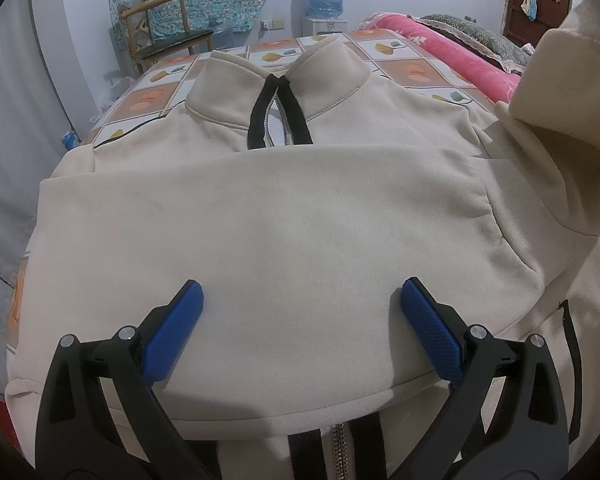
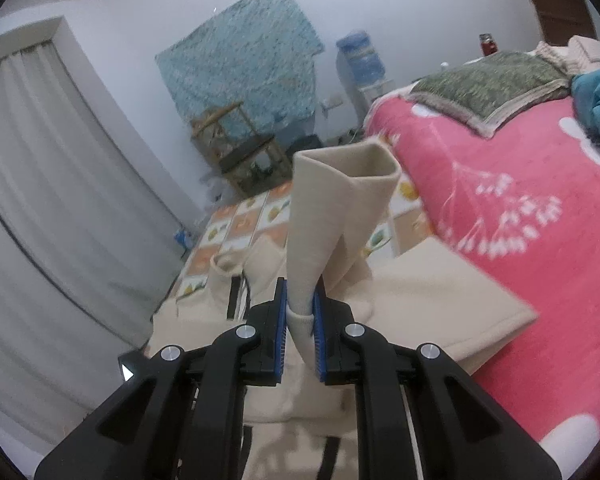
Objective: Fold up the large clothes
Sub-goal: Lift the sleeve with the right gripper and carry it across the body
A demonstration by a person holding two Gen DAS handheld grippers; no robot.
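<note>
Left wrist view: the left gripper point(image 1: 300, 308) hangs with its blue pads point(image 1: 432, 332) spread wide apart above a cream jacket point(image 1: 300, 220) that lies flat on a table with a patterned cloth point(image 1: 156, 100). One sleeve point(image 1: 260, 208) is folded across the chest, directly under and ahead of the gripper; nothing sits between the pads. Beyond the sleeve the stand-up collar point(image 1: 284, 64) and black-edged zipper point(image 1: 280, 120) point away from the gripper, and to its right another cream sleeve rises off the table. Right wrist view: the right gripper point(image 2: 302, 316) is clamped tight on the cuff point(image 2: 300, 320) of that second sleeve point(image 2: 332, 204), which stands up ahead of the fingers with its open end uppermost. Below the gripper lies the jacket body; to its right is a bed with a pink blanket point(image 2: 520, 240).
</note>
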